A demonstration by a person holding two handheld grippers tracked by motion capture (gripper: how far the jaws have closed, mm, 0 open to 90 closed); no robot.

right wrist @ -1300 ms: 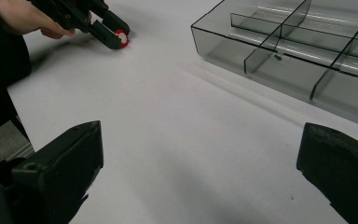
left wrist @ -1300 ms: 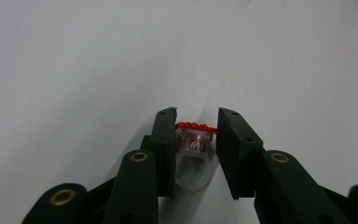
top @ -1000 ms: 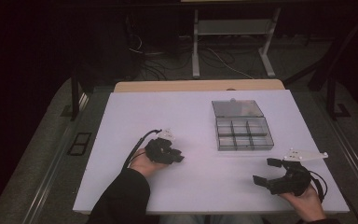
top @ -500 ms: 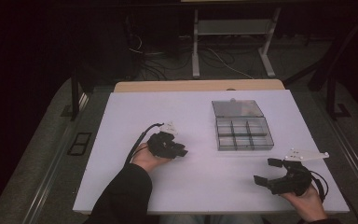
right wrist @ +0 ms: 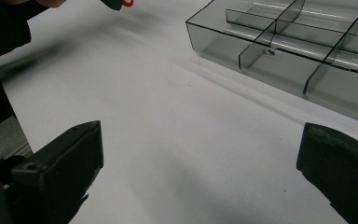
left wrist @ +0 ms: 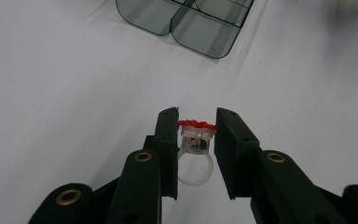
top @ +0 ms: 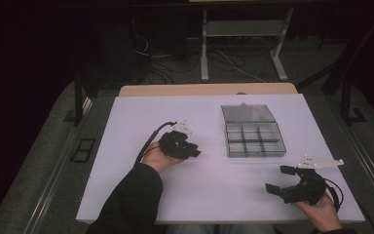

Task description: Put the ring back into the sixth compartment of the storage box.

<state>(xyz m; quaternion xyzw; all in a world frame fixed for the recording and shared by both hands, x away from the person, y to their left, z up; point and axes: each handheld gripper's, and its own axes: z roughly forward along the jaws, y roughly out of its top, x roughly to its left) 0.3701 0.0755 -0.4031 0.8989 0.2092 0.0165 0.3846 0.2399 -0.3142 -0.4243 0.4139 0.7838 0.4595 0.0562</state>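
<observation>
left gripper: jaws pinching a toy ring — clear plastic band, red beaded top. Contact looks to be only at the sides of the red top; the band hangs free below, between the jaws.
ring location: in the left jaws, over bare desk around its middle, just left of the organizer box. In the right gripper view the red top peeks in at the upper edge.
right gripper: jaws spread wide, nothing between them, near the front right corner of the desk, pointed at the box.
box: smoked clear plastic, six compartments, lid folded back toward the far edge. One small pale item sits in a middle cell; can't tell what it is.
risk 1: slip. Narrow hold on a hard, slick part; any tilt or slackening and the ring likely twists out and drops on the desk.
risk 2: roll. Round band — if it drops it may roll toward the front edge.
risk 3: divider strike. Cells are narrow and the jaws are bulky; coming in low could catch a wall and shove or tip the light box, which nothing is holding.
risk 4: wrong cell. Releasing high or off-centre may bounce the ring off a divider into a neighbour cell.
mitigation: right jaws could steady the box's near wall first.
</observation>
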